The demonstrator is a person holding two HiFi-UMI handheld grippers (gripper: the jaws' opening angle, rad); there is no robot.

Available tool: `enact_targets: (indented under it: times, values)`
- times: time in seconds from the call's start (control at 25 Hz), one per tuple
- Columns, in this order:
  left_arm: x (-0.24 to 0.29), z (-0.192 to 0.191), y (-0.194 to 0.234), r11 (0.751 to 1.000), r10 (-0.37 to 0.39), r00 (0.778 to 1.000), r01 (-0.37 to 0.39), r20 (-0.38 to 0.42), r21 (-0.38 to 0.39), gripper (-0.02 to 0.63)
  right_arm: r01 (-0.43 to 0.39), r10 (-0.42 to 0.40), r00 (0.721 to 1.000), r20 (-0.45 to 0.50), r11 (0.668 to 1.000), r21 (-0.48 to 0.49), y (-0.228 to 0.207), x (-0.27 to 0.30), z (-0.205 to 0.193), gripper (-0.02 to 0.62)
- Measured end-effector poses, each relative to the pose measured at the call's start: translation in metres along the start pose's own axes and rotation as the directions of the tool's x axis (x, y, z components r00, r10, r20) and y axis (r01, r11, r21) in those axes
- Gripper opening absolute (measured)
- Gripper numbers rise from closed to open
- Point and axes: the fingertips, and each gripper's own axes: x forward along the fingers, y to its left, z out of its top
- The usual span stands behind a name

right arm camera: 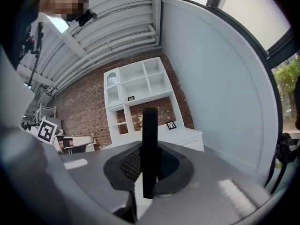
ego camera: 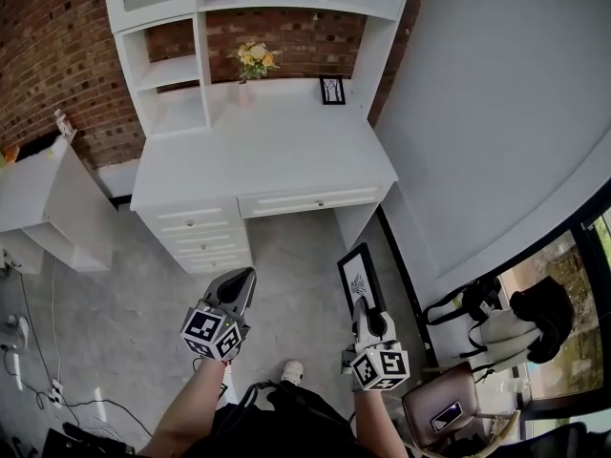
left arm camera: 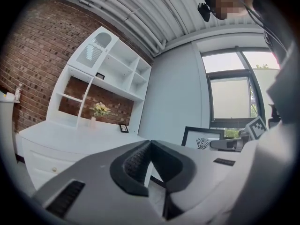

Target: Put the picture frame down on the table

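The picture frame (ego camera: 359,277) is up in the air over the floor (ego camera: 143,294), well short of the white desk (ego camera: 277,151). The right gripper (ego camera: 362,303) has its jaws pinching the frame's black edge. The left gripper (ego camera: 244,279) is off to its side, jaws pressed together on nothing. Flowers (ego camera: 254,60) and a small frame (ego camera: 332,90) sit at the desk's back.

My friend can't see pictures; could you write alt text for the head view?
Seen from above, the right tool grips a black picture frame over the grey floor, short of a white desk; the left tool is shut, empty.
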Motion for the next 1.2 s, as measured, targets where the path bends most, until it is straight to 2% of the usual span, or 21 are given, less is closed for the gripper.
enact_targets:
  times: [0.56, 1.04, 1.2]
  values:
    - [0.099, -0.003, 0.015, 0.999, 0.034, 0.999, -0.034, 0.023, -0.014, 0.002, -0.083, 0.082, 0.996, -0.021, 0.996, -0.033, -0.054, 0.086, 0.018, 0.026]
    - [0.125, -0.013, 0.042, 0.995, 0.101, 0.995, -0.101, -0.013, -0.019, 0.002, -0.133, 0.133, 0.989, -0.064, 0.991, 0.002, -0.067, 0.13, 0.005, 0.026]
    - [0.152, -0.01, 0.055, 0.995, 0.094, 0.995, -0.094, -0.014, -0.014, 0.002, -0.132, 0.132, 0.989, -0.064, 0.991, -0.002, -0.075, 0.156, 0.007, 0.026]
